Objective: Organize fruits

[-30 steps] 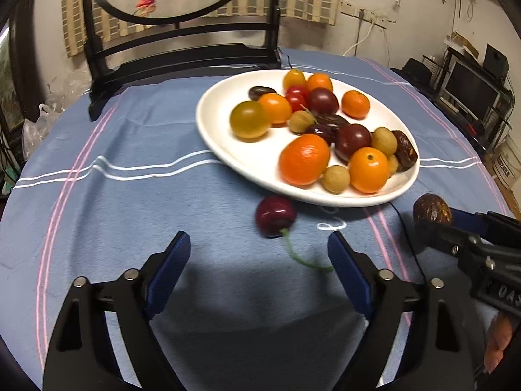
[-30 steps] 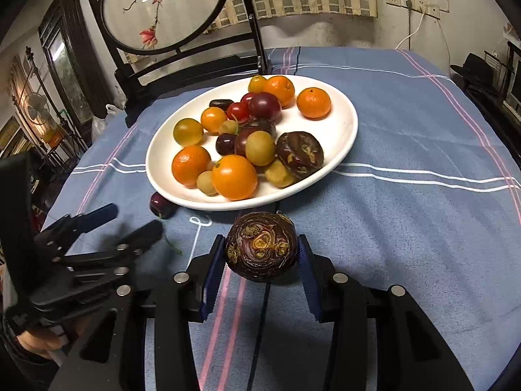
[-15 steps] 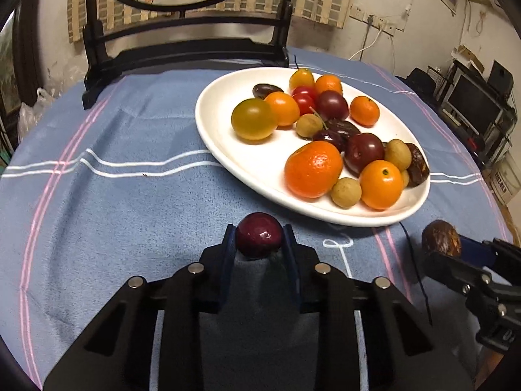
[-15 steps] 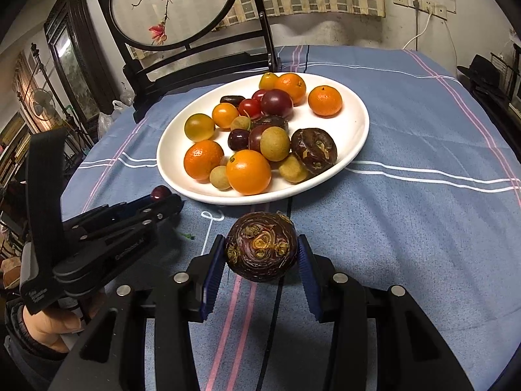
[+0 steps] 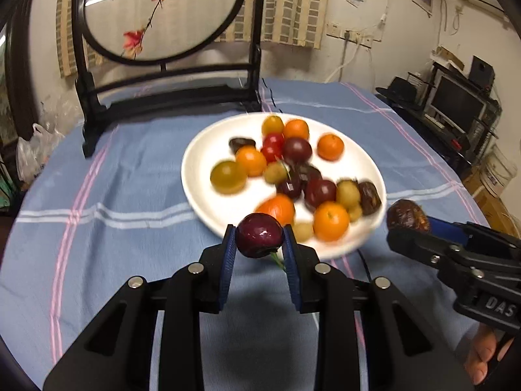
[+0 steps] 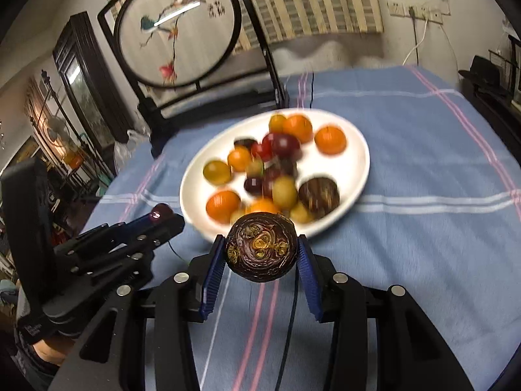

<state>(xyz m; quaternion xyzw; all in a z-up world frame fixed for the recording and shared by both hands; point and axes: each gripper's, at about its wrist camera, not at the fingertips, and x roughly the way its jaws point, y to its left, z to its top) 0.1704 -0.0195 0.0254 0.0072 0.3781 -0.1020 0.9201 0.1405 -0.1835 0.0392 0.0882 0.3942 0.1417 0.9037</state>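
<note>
My left gripper (image 5: pixel 259 242) is shut on a dark red cherry (image 5: pixel 259 234) whose green stem hangs below, lifted above the blue cloth just before the white plate (image 5: pixel 202 189). In the right wrist view that cherry (image 6: pixel 159 211) shows at the left gripper's tip. A wrinkled dark purple passion fruit (image 6: pixel 261 247) is clamped in my right gripper (image 6: pixel 262 254), also raised near the plate's (image 6: pixel 355 169) front rim. The same passion fruit (image 5: pixel 407 216) appears at the right of the left wrist view. The plate holds several oranges, tomatoes, plums and dates.
A round embroidered screen in a black stand (image 5: pixel 156 26) rises behind the plate at the table's far edge. The blue striped tablecloth (image 6: pixel 423 228) covers the table. A black cable (image 6: pixel 286 325) runs under my right gripper. Shelves and a monitor (image 5: pixel 456 104) stand off to the right.
My left gripper closed on the cherry that lay on the cloth and lifted it. Both grippers rose with their fruits; the right kept its hold on the passion fruit.
</note>
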